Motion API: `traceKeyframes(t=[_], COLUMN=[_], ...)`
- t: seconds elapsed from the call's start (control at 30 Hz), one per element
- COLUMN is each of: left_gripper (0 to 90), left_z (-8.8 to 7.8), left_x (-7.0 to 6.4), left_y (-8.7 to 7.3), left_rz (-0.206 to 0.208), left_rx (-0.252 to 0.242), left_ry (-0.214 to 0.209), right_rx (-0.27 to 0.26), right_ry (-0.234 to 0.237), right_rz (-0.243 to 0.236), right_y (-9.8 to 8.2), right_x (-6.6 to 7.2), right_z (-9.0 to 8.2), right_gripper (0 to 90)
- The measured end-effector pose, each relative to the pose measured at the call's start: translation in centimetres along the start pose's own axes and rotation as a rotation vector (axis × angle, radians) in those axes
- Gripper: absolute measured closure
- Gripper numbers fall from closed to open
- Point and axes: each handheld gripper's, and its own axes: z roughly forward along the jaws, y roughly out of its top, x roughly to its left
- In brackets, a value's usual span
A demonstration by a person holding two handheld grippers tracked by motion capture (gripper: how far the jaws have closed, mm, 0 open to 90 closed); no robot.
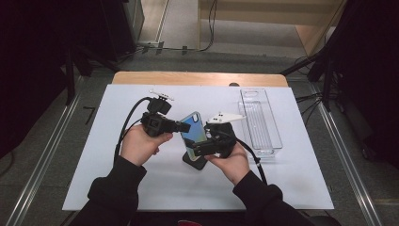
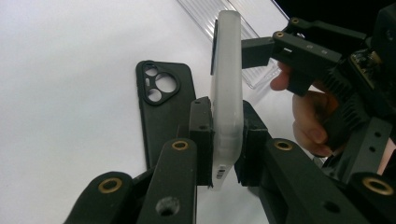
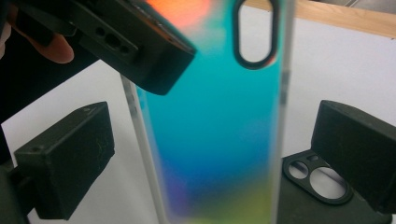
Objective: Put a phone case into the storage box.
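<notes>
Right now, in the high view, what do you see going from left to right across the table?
Left claw → shiny rainbow phone case → right claw → clear plastic tray.

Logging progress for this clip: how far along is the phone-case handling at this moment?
Done: the iridescent phone case is lifted off the white mat, clamped across its thickness by the left gripper. In hand: the right gripper straddles the case with open jaws, pads not touching. Left: where it ends up. The black case lies flat on the mat and the clear tray looks empty.
</notes>
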Motion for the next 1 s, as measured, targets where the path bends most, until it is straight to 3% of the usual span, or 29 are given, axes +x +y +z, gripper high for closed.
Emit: traceKeyframes(t=[0.33, 0.43, 0.6, 1.0], left_gripper=[80.4, 80.4, 79.9, 52.8], left_z=[0.7, 0.8, 0.7, -1.6], left_x=[-0.7, -0.9, -1.1, -1.2], left_y=[-0.1, 0.0, -0.1, 0.2], left_rz=[0.002, 0.015, 0.027, 0.033], left_rx=[0.008, 0.011, 0.002, -0.055], left_ry=[-0.009, -0.008, -0.008, -0.024], right_rx=[0.016, 0.011, 0.016, 0.012], right_ry=[-0.033, -0.038, -0.040, -0.038], right_rz=[-0.004, -0.017, -0.037, -0.028], right_y=[-0.1, -0.2, -0.3, -0.5], right_x=[0.3, 0.3, 0.3, -0.5], right_z=[1.0, 1.0, 0.8, 0.7], right_gripper=[0.0, 13.0, 15.0, 15.1])
